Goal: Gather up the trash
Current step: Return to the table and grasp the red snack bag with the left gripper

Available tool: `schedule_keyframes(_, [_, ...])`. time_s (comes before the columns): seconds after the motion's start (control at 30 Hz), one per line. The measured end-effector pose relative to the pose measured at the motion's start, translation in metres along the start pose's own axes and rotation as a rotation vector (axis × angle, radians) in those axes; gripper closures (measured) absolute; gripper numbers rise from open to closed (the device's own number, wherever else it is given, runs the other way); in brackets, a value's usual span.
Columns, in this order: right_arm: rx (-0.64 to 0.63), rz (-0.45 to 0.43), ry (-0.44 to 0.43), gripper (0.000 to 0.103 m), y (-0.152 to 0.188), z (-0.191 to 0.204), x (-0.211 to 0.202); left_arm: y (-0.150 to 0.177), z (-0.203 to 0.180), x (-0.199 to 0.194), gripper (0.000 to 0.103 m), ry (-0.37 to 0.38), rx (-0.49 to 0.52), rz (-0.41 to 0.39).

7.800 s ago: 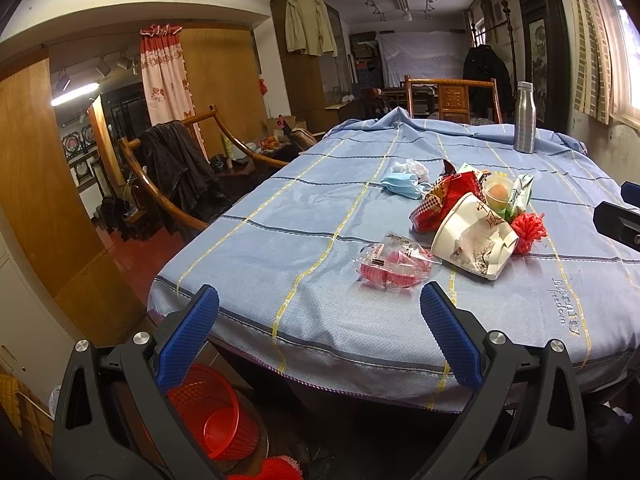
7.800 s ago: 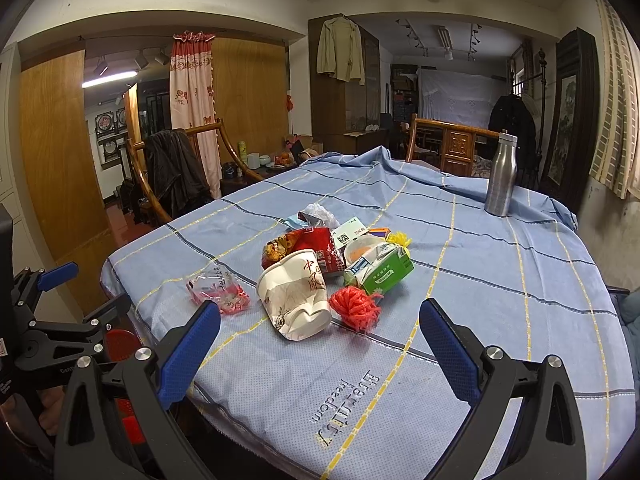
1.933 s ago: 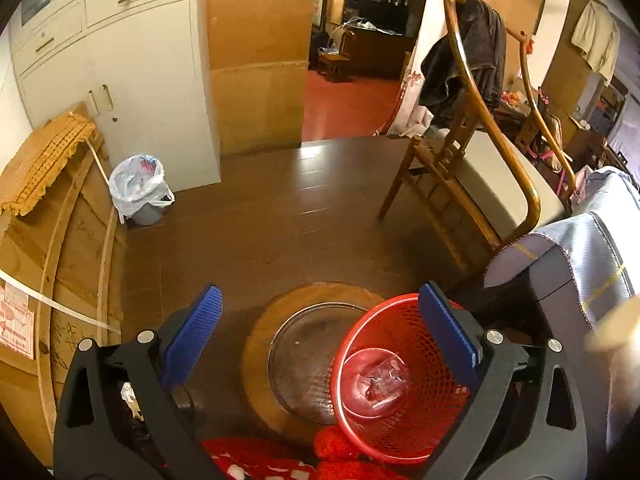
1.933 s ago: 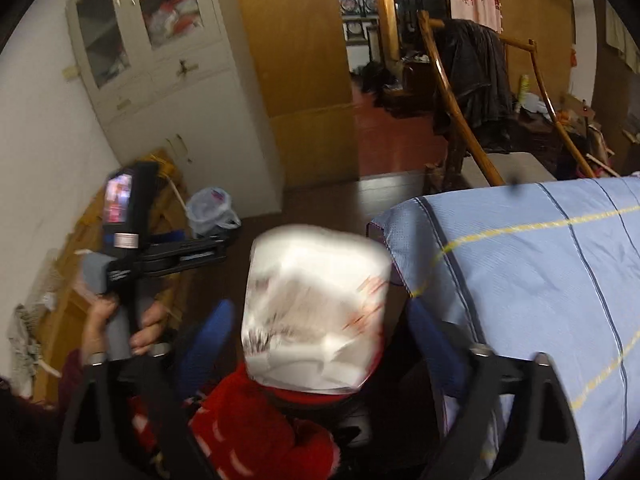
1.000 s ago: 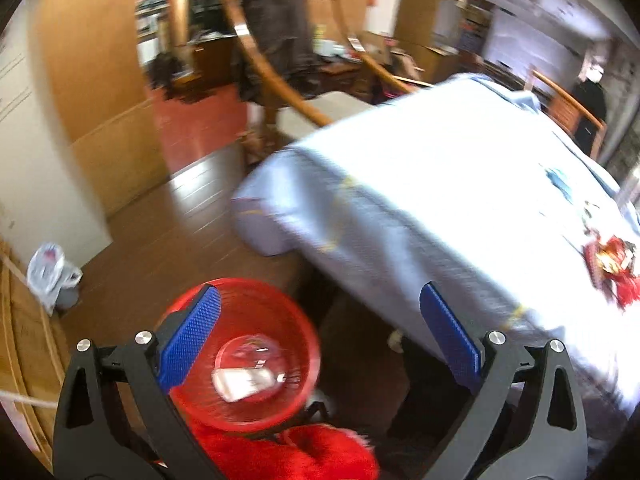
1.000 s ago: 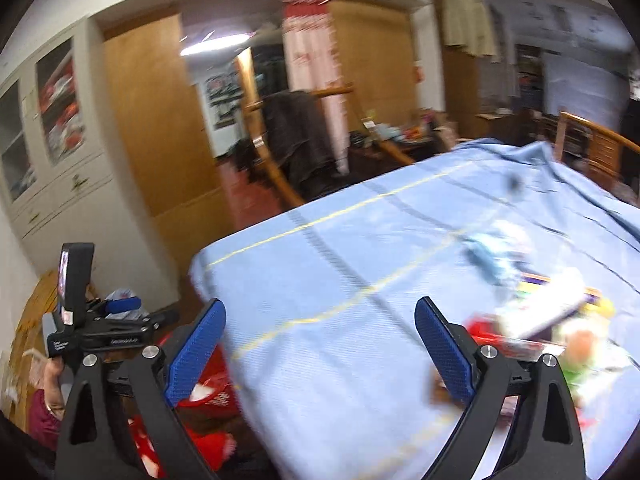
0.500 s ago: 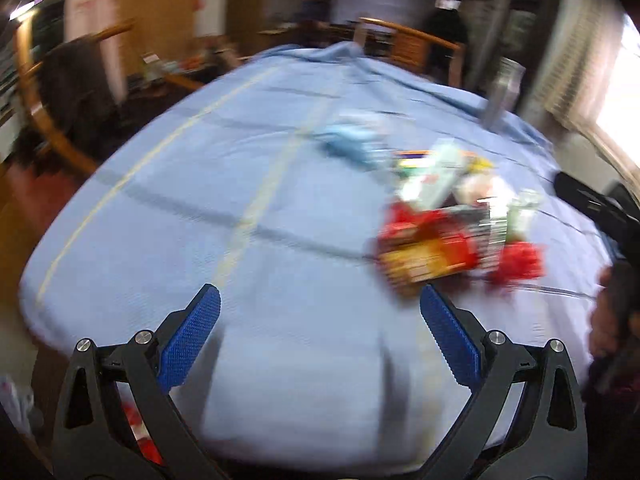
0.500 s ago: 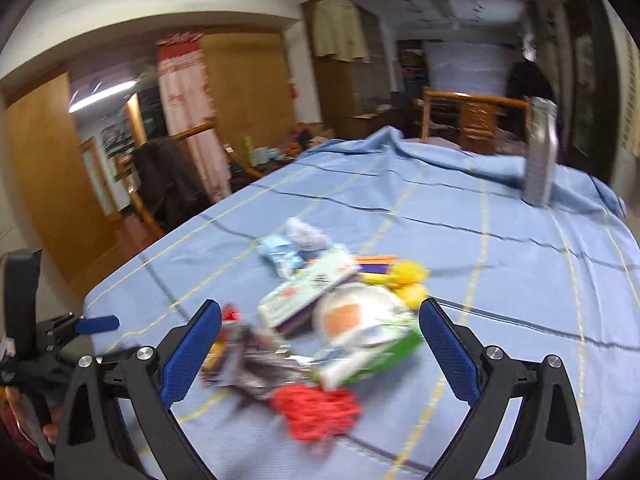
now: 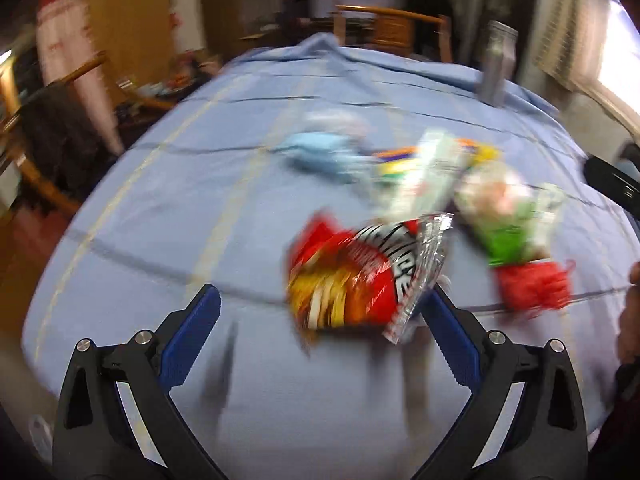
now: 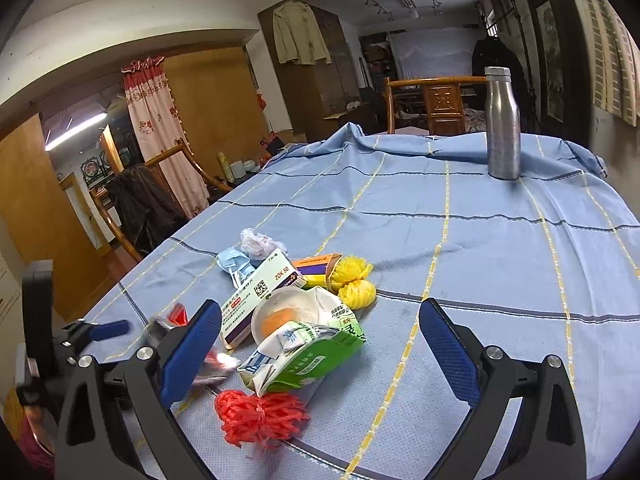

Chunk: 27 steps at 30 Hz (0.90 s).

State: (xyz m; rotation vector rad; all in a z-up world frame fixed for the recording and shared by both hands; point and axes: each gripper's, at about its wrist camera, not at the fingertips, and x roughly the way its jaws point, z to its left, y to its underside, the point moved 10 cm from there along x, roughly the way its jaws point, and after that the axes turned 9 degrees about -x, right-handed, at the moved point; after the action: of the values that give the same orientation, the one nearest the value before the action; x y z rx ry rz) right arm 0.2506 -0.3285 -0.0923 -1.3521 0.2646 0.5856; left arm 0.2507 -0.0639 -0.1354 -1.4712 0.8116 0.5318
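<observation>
Trash lies in a heap on the blue tablecloth. In the blurred left wrist view a red snack bag sits between the fingers of my open left gripper, close to the right finger. The right wrist view shows my right gripper open over a crumpled green carton and a plastic cup. A red net bundle lies just in front of it. Behind these lie a medicine box, yellow netting, a blue mask and crumpled tissue.
A steel bottle stands at the table's far right. Wooden chairs stand behind the table, and another with a dark jacket is at the left. The left gripper tool shows at the left edge.
Both grippers have swung back from the red basket on the floor to the table. Since half a second ago, the left one has closed in on the red snack bag and the right one on the green carton.
</observation>
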Motion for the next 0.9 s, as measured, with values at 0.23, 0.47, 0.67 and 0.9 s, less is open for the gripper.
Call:
schedule_keyframes(0.23, [-0.021, 0.011, -0.031, 0.006, 0.003, 0.013, -0.002, 0.019, 0.058, -0.040, 0.007, 0.032, -0.104, 0.018])
schedule_keyframes(0.47, [-0.014, 0.023, -0.013, 0.006, 0.005, 0.013, -0.001, 0.015, 0.006, -0.027, 0.007, 0.094, 0.013, 0.002])
schedule_keyframes(0.67, [0.000, 0.038, -0.010, 0.006, 0.009, 0.011, 0.002, 0.005, 0.015, 0.019, 0.007, 0.129, -0.112, 0.096])
schedule_keyframes(0.9, [0.005, 0.080, 0.017, 0.006, 0.015, 0.007, 0.010, 0.003, 0.018, 0.027, 0.031, 0.182, -0.189, 0.079])
